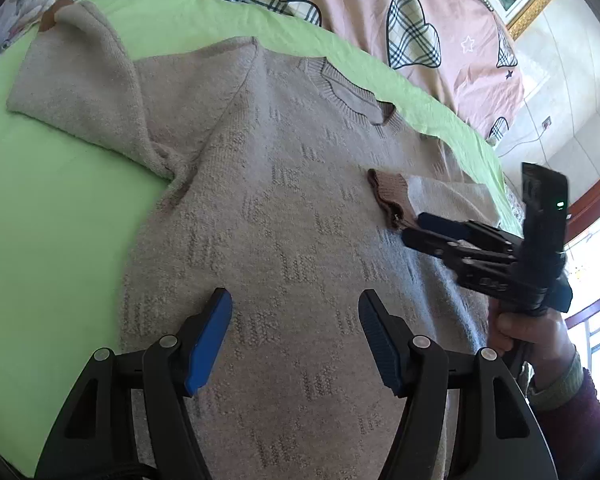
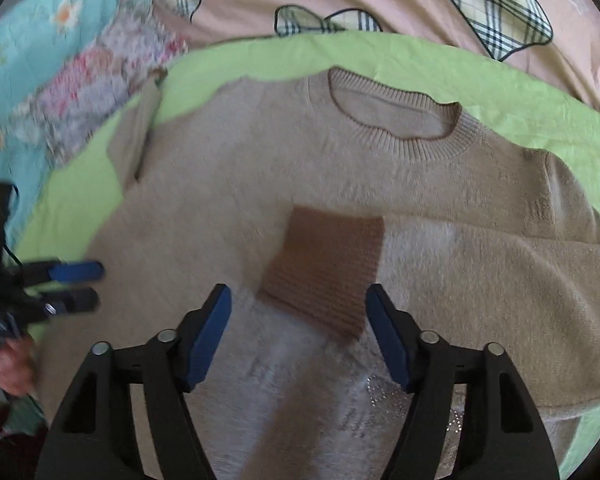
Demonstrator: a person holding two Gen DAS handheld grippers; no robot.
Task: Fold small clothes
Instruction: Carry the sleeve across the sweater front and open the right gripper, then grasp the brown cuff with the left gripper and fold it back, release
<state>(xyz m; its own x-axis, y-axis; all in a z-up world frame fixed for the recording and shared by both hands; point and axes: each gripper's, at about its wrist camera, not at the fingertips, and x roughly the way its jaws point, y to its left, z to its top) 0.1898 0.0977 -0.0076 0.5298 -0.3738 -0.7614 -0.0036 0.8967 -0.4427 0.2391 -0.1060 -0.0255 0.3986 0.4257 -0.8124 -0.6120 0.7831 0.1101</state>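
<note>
The sweater (image 2: 260, 184) was spread flat on a sheet (image 2: 540, 120) over the bed, neckline (image 2: 396, 120) farthest away. One sleeve (image 2: 480, 268) was folded across the chest, its cuff (image 2: 324, 268) near the middle; the other sleeve (image 1: 76, 92) was stretched out sideways. A quilt (image 1: 380, 4) was bunched behind.

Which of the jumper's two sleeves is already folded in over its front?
The sleeve with the brown ribbed cuff, lying across the beige knitted jumper just ahead of the open right gripper. The other sleeve is spread out on the green sheet.
</note>
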